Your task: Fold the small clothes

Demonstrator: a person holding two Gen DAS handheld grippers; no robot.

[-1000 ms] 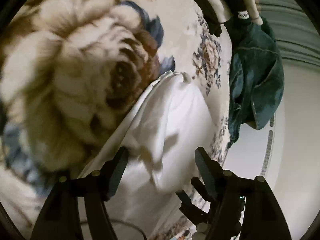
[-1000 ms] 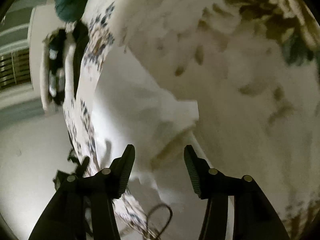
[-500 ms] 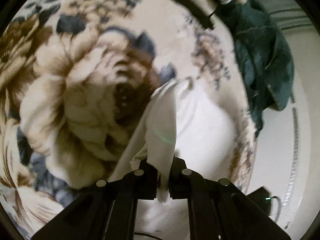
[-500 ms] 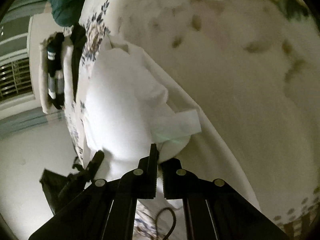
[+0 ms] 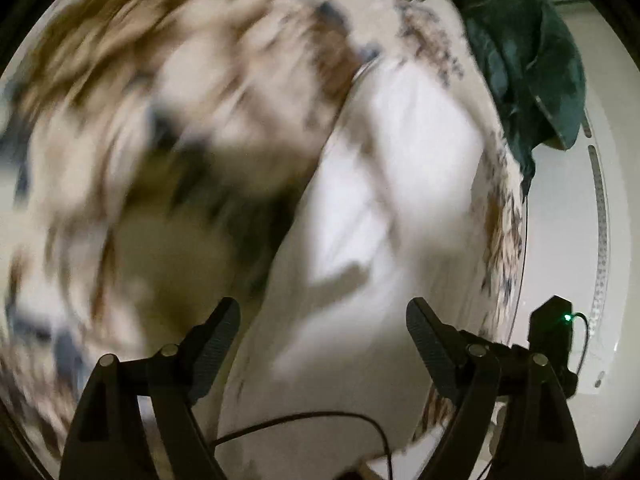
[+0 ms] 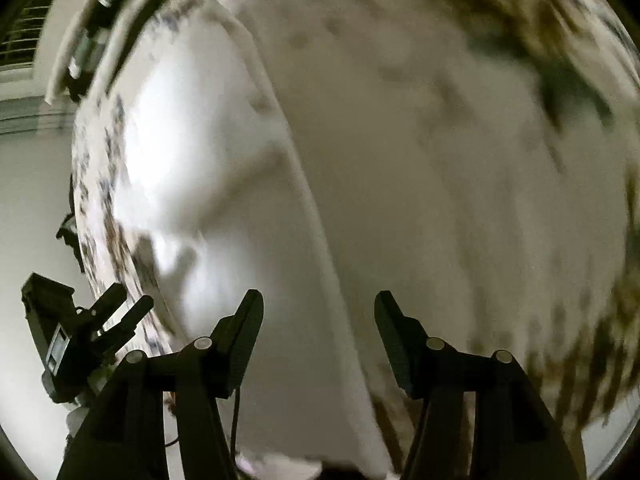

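A white garment (image 5: 384, 208) lies on a floral blanket (image 5: 168, 152) near its edge; both views are motion-blurred. My left gripper (image 5: 322, 336) is open and empty just above the garment's near end. The garment also shows in the right wrist view (image 6: 192, 168), folded over on itself. My right gripper (image 6: 318, 328) is open and empty over the garment's long edge. The left gripper also shows in the right wrist view (image 6: 116, 320) at the lower left.
A dark green garment (image 5: 528, 64) hangs over the blanket's far edge. Dark and white items (image 6: 96, 28) lie at the far corner. White floor (image 5: 560, 216) lies beyond the blanket's edge. A thin cable (image 5: 304, 420) runs below the left gripper.
Both grippers were shut on the white garment half a second ago; both have opened and let it go, and the folded part now lies down on the garment.
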